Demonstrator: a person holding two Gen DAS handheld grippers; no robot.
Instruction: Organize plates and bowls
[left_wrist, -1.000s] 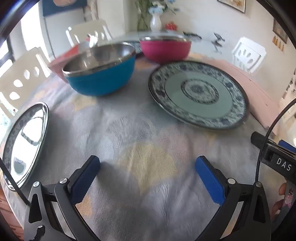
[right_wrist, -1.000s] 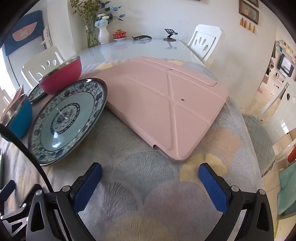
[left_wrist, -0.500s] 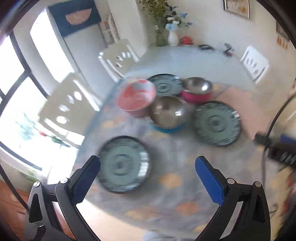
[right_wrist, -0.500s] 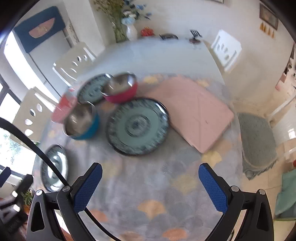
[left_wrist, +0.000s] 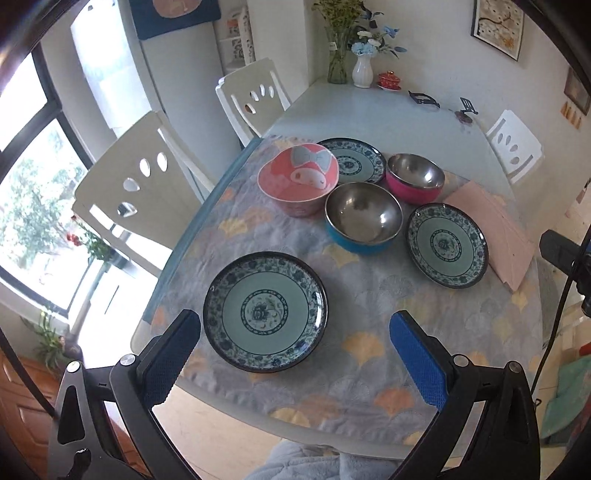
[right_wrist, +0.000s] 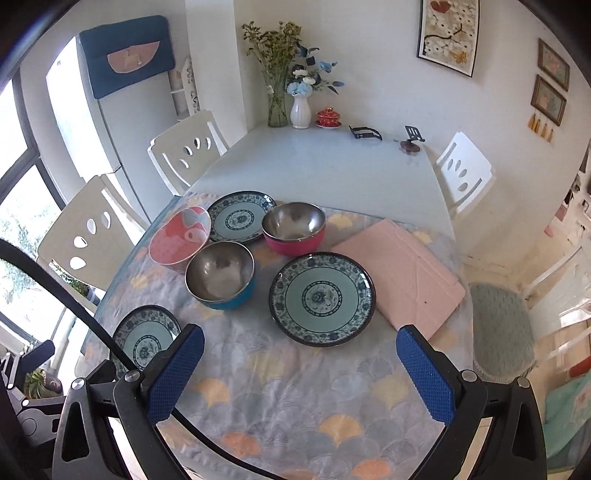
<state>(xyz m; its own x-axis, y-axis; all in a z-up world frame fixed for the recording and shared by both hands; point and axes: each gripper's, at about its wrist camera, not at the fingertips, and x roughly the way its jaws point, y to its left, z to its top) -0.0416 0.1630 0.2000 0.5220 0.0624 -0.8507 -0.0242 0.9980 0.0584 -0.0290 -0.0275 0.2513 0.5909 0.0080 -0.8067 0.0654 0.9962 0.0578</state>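
1. Both the left gripper (left_wrist: 293, 349) and the right gripper (right_wrist: 301, 373) are held above the surface (right_wrist: 280, 398), jaws wide and empty.
2. One plate (left_wrist: 265, 311) is seen whole just ahead of the left jaws; in the right view it is half hidden.
3. A pink mat (right_wrist: 402, 273) is shown fully only ahead-right of the right jaws.

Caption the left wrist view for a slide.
Open left gripper above table with three patterned plates and three bowls.
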